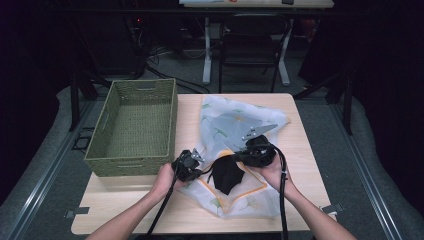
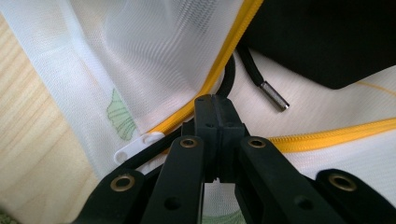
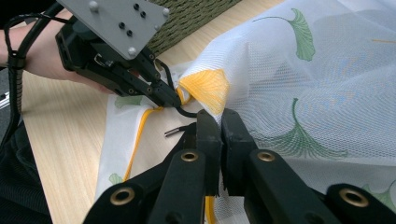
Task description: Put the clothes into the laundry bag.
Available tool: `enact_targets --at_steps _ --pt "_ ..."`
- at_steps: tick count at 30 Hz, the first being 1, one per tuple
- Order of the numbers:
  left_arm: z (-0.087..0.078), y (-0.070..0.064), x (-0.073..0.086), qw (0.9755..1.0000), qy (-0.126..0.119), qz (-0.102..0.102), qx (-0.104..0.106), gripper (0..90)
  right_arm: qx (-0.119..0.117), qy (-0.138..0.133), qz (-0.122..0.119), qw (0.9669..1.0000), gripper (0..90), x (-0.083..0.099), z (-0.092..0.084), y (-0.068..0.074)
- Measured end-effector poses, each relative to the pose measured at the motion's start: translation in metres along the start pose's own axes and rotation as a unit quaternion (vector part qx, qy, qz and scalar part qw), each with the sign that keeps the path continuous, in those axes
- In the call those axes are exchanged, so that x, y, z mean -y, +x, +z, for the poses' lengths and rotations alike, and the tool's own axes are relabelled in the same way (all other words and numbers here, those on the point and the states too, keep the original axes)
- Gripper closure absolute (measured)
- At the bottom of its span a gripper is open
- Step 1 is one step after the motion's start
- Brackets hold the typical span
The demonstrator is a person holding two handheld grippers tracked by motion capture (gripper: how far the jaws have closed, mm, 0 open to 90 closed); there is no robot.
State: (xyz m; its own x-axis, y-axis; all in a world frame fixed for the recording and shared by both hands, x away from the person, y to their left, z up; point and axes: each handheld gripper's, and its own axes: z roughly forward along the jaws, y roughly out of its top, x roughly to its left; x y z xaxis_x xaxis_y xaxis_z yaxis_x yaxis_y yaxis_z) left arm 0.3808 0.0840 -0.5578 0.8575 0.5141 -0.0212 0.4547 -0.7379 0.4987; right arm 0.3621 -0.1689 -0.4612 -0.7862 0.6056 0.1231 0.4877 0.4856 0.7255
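Note:
A white mesh bag point(image 1: 235, 122) with green leaf prints and a yellow zipper point(image 2: 327, 136) lies on the wooden table point(image 1: 125, 200). A black garment point(image 1: 227, 176) lies in its open mouth. The garment's black drawstring ends in a metal tip point(image 2: 274, 96). My left gripper point(image 2: 215, 100) is shut on the bag's zipper edge, close to the white zipper pull point(image 2: 135, 145), and the drawstring curves past its tips. My right gripper point(image 3: 219, 116) is shut on a lifted fold of the mesh bag point(image 3: 303, 84). The two grippers meet almost tip to tip over the bag's mouth, left gripper point(image 1: 192, 162) and right gripper point(image 1: 250, 152).
A green woven basket point(image 1: 131, 165) stands on the table's left side, right behind my left hand. Bare wood shows along the front edge and at the right of the bag. Chair and desk legs stand on the floor beyond the table.

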Motion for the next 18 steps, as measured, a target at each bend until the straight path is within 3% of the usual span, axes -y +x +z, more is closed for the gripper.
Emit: enact_targets --at_steps 4,8,10,11,13,18 --pt "-0.009 -0.004 -0.006 0.9998 -0.022 0.000 0.006 90.0 0.001 -0.003 0.002 1.0000 87.9 0.000 -0.001 0.000" --pt "-0.022 -0.010 -0.019 0.9972 -0.071 -0.009 0.023 90.0 0.002 -0.007 0.001 1.0000 87.9 -0.002 0.000 0.000" --pt "-0.021 -0.015 -0.025 0.9981 -0.060 0.017 0.004 90.0 0.002 -0.007 0.000 1.0000 87.9 -0.002 0.000 0.000" --pt "-0.020 -0.015 -0.026 0.9984 -0.051 0.020 0.009 90.0 0.000 -0.006 0.000 1.0000 87.9 -0.002 0.000 0.001" --pt "-0.017 -0.013 -0.023 0.9988 -0.045 0.019 0.005 90.0 0.000 -0.004 0.002 1.0000 87.9 -0.001 0.000 0.001" --pt "-0.003 0.000 -0.008 0.9986 -0.041 -0.011 0.030 84.5 -0.002 -0.004 0.002 1.0000 87.8 -0.001 0.001 0.000"
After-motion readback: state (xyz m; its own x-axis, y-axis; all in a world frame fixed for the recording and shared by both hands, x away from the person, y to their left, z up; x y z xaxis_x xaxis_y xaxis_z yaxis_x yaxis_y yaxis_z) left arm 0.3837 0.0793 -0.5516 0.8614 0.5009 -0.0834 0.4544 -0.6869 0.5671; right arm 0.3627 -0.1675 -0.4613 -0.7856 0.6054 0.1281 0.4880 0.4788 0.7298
